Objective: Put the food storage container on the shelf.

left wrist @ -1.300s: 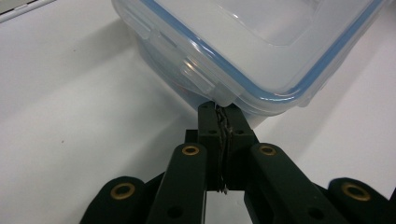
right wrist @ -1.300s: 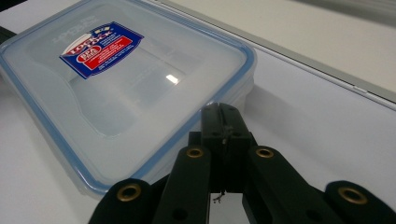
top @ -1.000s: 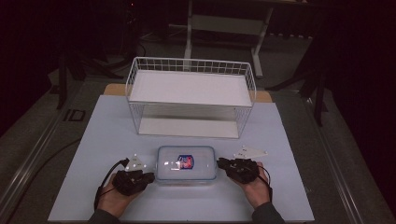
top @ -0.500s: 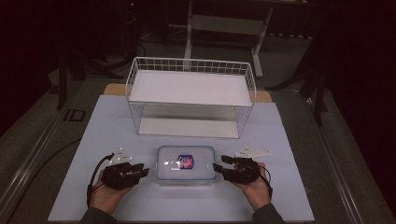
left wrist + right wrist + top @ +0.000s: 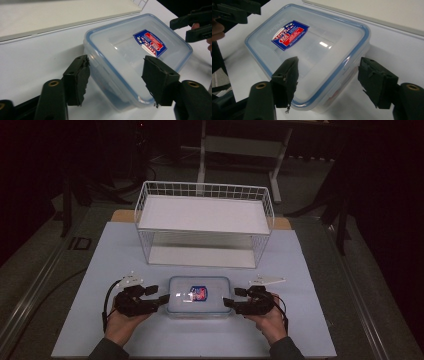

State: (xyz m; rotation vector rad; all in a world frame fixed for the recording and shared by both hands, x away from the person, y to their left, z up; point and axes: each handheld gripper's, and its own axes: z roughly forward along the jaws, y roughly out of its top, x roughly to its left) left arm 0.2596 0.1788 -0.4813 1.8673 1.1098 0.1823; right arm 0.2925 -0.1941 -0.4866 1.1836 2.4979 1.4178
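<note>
Clear plastic container (image 5: 200, 296) with a blue-rimmed lid lies flat on the white surface (image 5: 310, 270), near side, in front of the wire basket (image 5: 205, 225). The left gripper (image 5: 161, 300) and right gripper (image 5: 229, 302) flank its two ends. Both sets of jaws have just been opening and now stand wide, pads off the container.

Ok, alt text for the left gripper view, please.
The left gripper has open black jaws on either side of the near end of a clear lidded plastic container with a blue seal and red-blue label, on a white table.
</note>
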